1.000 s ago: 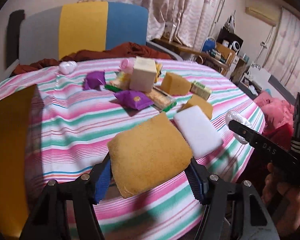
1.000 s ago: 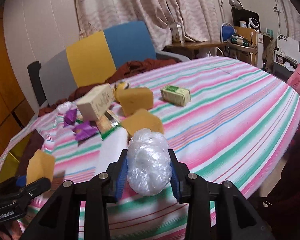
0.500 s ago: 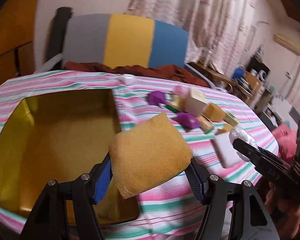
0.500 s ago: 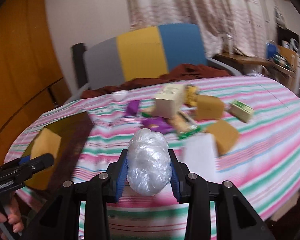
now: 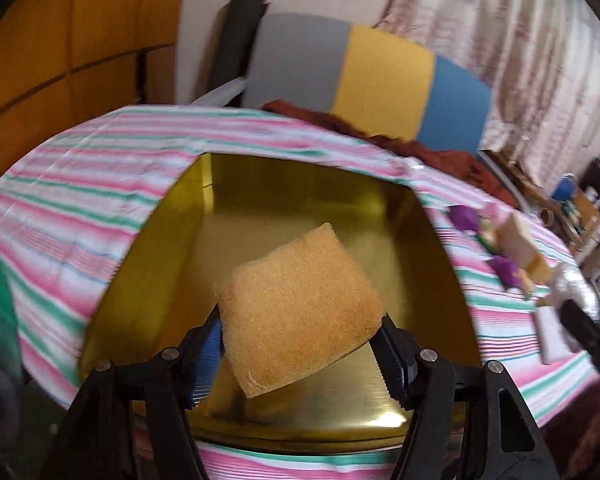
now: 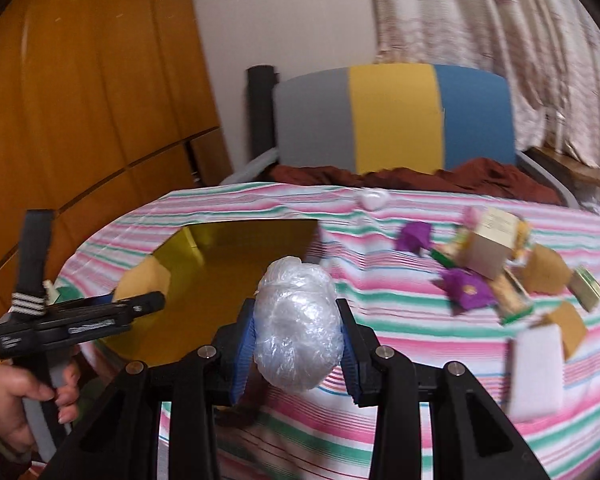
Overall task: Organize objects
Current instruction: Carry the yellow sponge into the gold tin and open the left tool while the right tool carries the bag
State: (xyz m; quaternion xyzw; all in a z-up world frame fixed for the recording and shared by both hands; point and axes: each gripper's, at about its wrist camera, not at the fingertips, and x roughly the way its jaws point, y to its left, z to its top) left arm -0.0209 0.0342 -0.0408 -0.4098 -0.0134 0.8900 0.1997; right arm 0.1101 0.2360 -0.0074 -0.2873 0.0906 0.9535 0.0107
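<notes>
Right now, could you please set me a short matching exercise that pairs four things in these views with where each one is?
Things:
1. orange sponge
2. clear plastic bundle
3. white sponge
4. gold tin

Places:
A. lying flat on the striped cloth
B. between the right gripper's pads
C. open on the table, nothing seen lying inside
D. between the left gripper's pads, above the tin

Pairs: 1-D, 2-B, 3-A, 4-C
</notes>
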